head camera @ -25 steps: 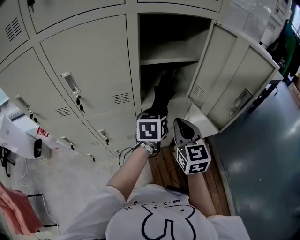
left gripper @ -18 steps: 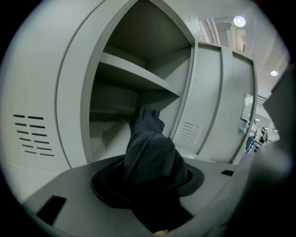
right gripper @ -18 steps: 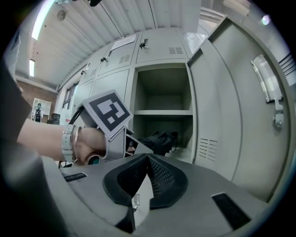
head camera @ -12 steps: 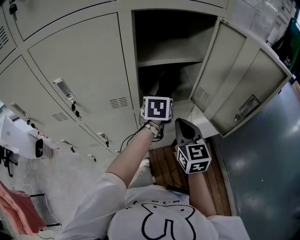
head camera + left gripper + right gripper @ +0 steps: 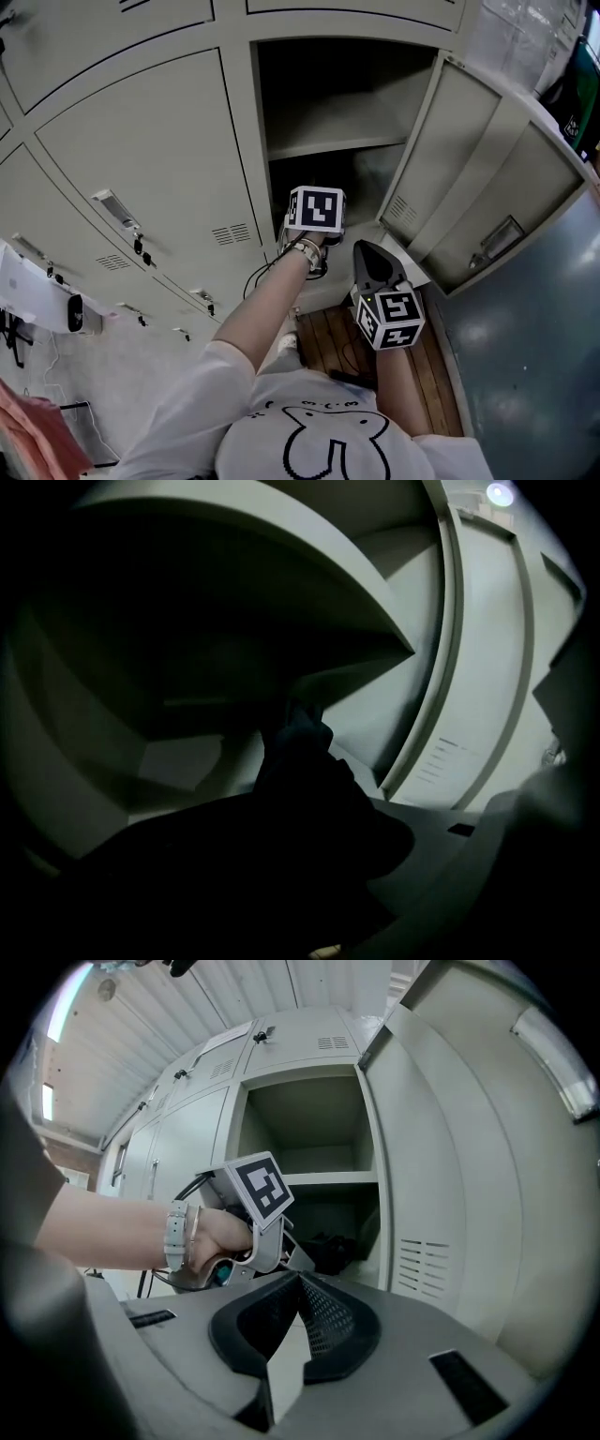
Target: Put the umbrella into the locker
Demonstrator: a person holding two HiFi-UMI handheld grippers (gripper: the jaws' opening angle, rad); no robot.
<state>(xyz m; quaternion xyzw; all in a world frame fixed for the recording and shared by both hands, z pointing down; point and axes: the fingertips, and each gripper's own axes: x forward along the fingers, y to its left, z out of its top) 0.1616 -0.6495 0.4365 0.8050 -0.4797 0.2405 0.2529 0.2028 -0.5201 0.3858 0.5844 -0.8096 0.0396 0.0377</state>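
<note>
Nearest the person's chest, the right gripper (image 5: 298, 1286) hangs over the wooden floor (image 5: 328, 342) with its jaws clenched tip to tip and nothing between them. It points roughly level at the open locker (image 5: 246, 141). Just beyond it, the left hand (image 5: 220, 1237) reaches the left gripper (image 5: 295, 1256) into the mouth of the lower compartment, tilted downward. Its jaws appear to be grasping the dark folded umbrella (image 5: 298, 752), whose cloth fills the low middle of the left gripper view and rises forward into the compartment. So the umbrella is partly inside the locker, under the shelf (image 5: 328, 145). Whether its far end rests on the locker's bottom cannot be told in the gloom.

The step in hand looks like the placing itself. To do it well, the left gripper should carry the umbrella deeper and low. Its top should pass under the shelf's front edge and clear of the side walls, until it bears on the bottom or leans on the back wall. Only then should the jaws release, and the gripper should back straight out so no cloth or strap snags. The door (image 5: 469, 169) stands swung wide to the right, well apart from both grippers, so it is no obstacle. The right gripper looks well placed to push it shut afterwards.
</note>
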